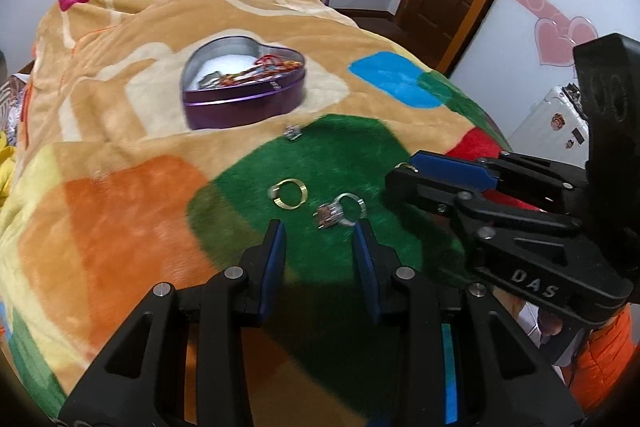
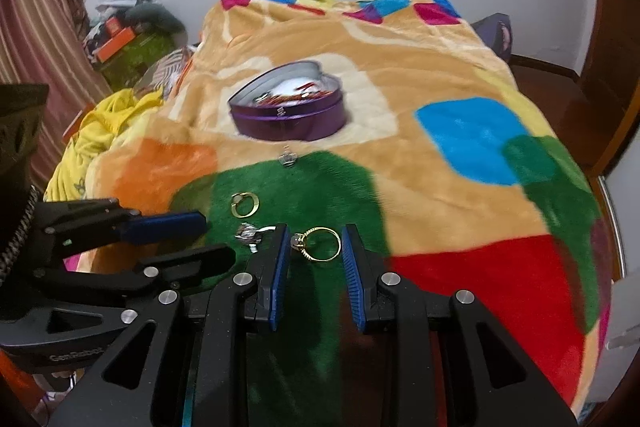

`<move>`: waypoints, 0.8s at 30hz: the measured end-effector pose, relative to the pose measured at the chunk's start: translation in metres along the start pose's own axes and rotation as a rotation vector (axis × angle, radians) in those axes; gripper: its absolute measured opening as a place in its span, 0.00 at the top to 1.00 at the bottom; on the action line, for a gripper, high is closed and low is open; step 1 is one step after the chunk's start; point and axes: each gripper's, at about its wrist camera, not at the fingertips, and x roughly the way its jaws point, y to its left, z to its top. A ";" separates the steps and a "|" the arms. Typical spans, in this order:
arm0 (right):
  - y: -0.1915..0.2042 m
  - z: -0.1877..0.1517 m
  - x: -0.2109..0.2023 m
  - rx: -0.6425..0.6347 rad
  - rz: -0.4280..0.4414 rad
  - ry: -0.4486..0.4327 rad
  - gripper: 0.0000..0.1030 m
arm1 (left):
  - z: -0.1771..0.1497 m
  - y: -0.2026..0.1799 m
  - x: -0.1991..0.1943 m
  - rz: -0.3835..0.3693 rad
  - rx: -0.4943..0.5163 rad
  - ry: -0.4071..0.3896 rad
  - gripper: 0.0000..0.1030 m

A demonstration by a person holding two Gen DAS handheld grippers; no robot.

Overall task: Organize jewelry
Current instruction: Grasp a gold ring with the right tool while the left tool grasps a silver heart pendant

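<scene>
Blue-padded right gripper (image 2: 313, 235) open, straddling gold ring (image 2: 320, 243)

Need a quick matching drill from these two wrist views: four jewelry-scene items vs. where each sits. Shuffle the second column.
Items:
1. heart-shaped tin
2. gold ring with stone
3. plain gold ring
4. small silver charm

Places:
A. on the blanket just in front of the tin
B. between the open fingers of the right gripper
C. on the tan part of the blanket, farthest back
D. on the green patch, left of the right gripper

Pairs: 1-C, 2-B, 3-D, 4-A
</scene>
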 end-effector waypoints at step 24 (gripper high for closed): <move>0.000 0.002 -0.025 0.026 -0.014 -0.054 0.77 | 0.005 -0.003 -0.005 0.024 -0.022 -0.029 0.86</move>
